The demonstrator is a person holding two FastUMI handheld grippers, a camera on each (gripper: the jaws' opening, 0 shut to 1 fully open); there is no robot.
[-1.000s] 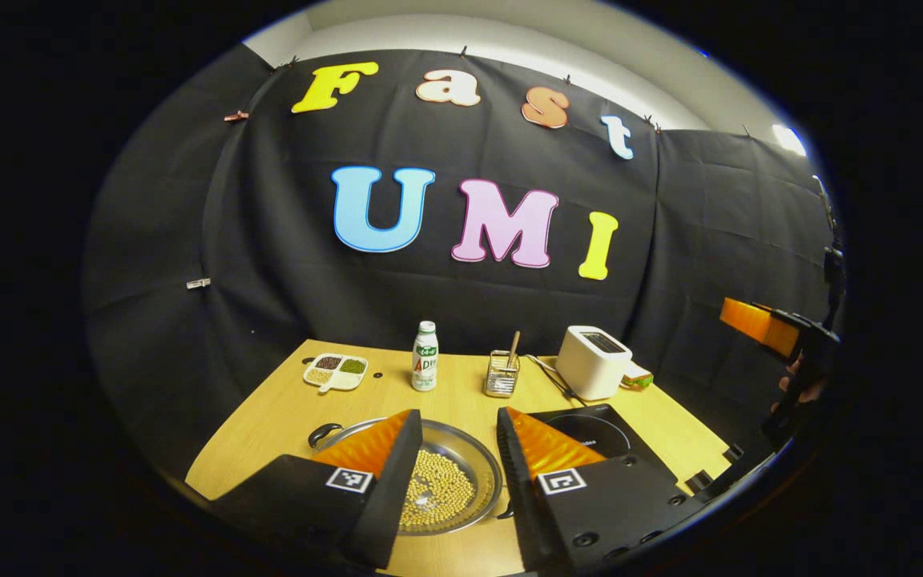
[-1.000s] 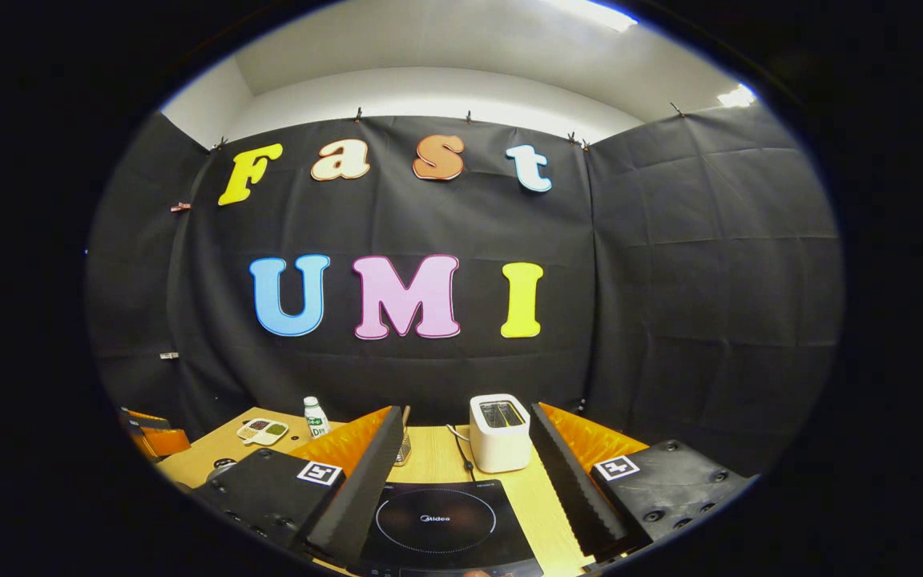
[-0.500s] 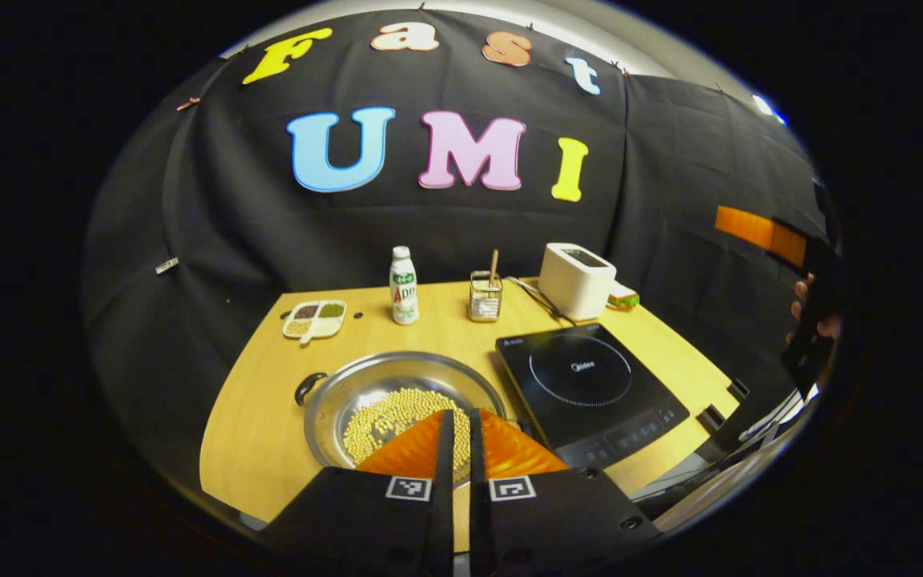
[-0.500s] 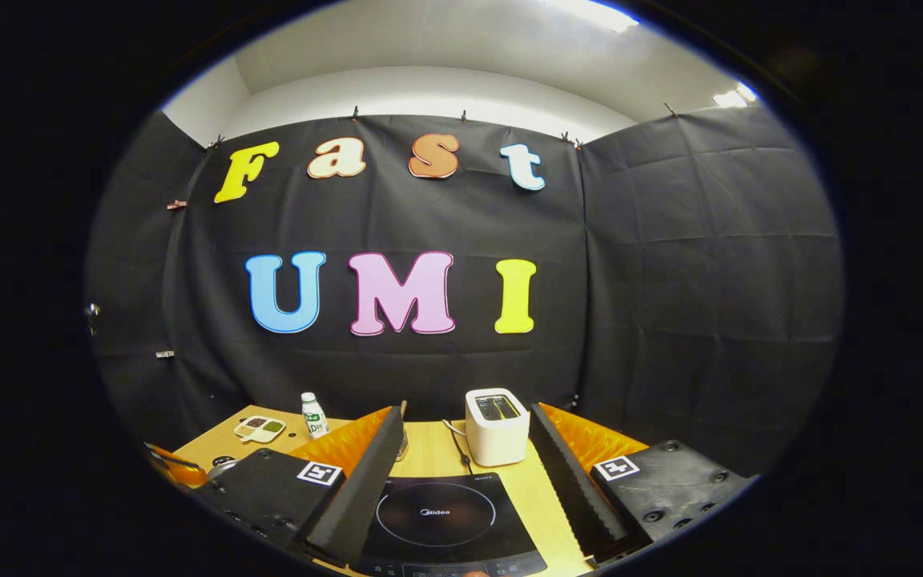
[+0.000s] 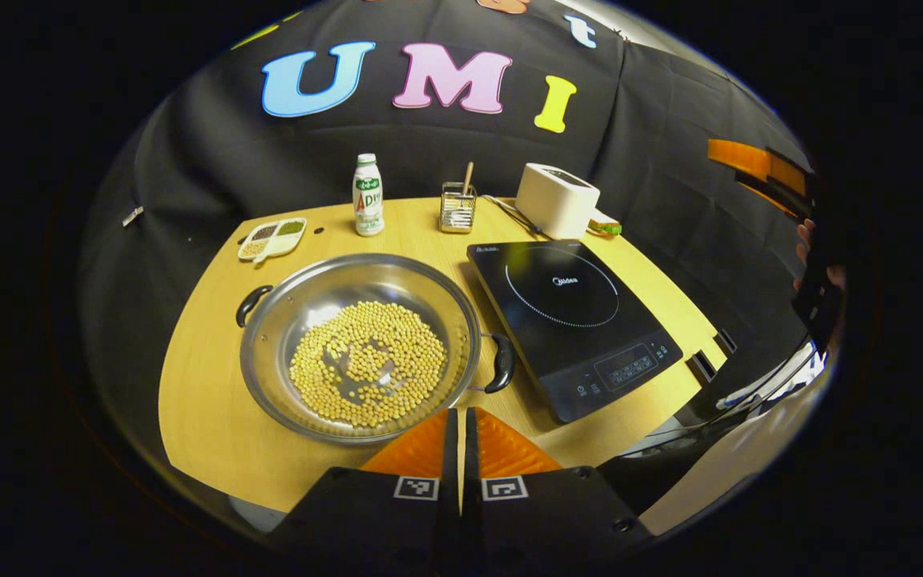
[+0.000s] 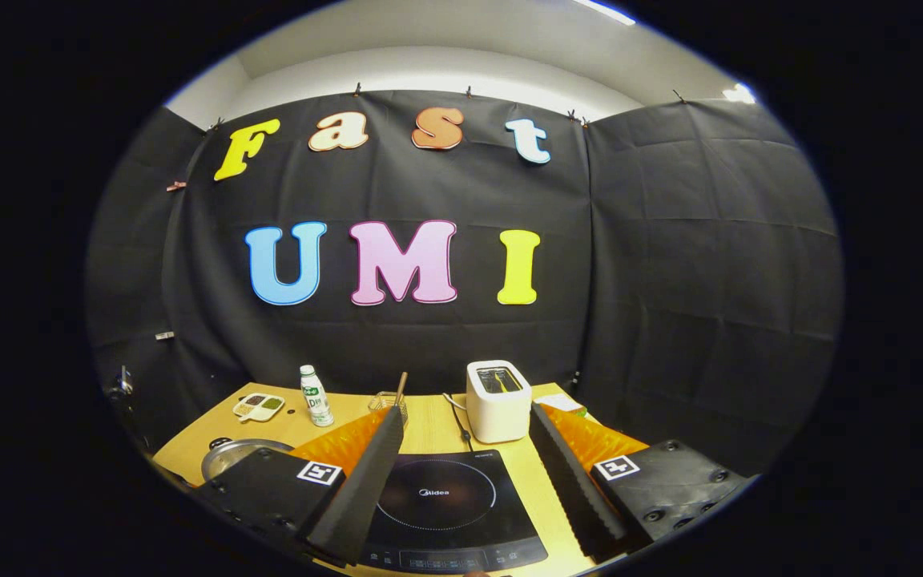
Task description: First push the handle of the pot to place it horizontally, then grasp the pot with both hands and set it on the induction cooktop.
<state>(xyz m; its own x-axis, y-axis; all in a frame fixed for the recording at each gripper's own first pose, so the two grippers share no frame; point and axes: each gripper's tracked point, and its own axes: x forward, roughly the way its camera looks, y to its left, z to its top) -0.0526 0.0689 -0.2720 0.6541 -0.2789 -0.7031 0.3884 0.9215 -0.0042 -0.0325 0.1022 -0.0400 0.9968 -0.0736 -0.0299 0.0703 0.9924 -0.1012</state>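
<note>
A wide steel pot (image 5: 361, 344) holding soybeans sits on the wooden table (image 5: 205, 417), seen in the left gripper view. Its two dark handles lie on a diagonal, one at far left (image 5: 253, 303), one at near right (image 5: 501, 362). The black induction cooktop (image 5: 574, 320) lies just right of the pot. My left gripper (image 5: 460, 413) is shut with nothing in it, above the pot's near rim. My right gripper (image 6: 465, 417) stands open above the cooktop (image 6: 441, 505), with the pot's rim (image 6: 229, 457) at its far left. It also appears at far right (image 5: 754, 164), held by a hand.
Along the table's back stand a small bottle (image 5: 367, 195), a divided dish of beans (image 5: 272, 239), a wire holder with sticks (image 5: 457, 207) and a white toaster (image 5: 556, 200). The table's near edge runs close below the pot and cooktop.
My left gripper went from open to shut, then rose and tilted down, bringing the whole pot and cooktop into view. My right gripper stayed open and tipped slightly downward.
</note>
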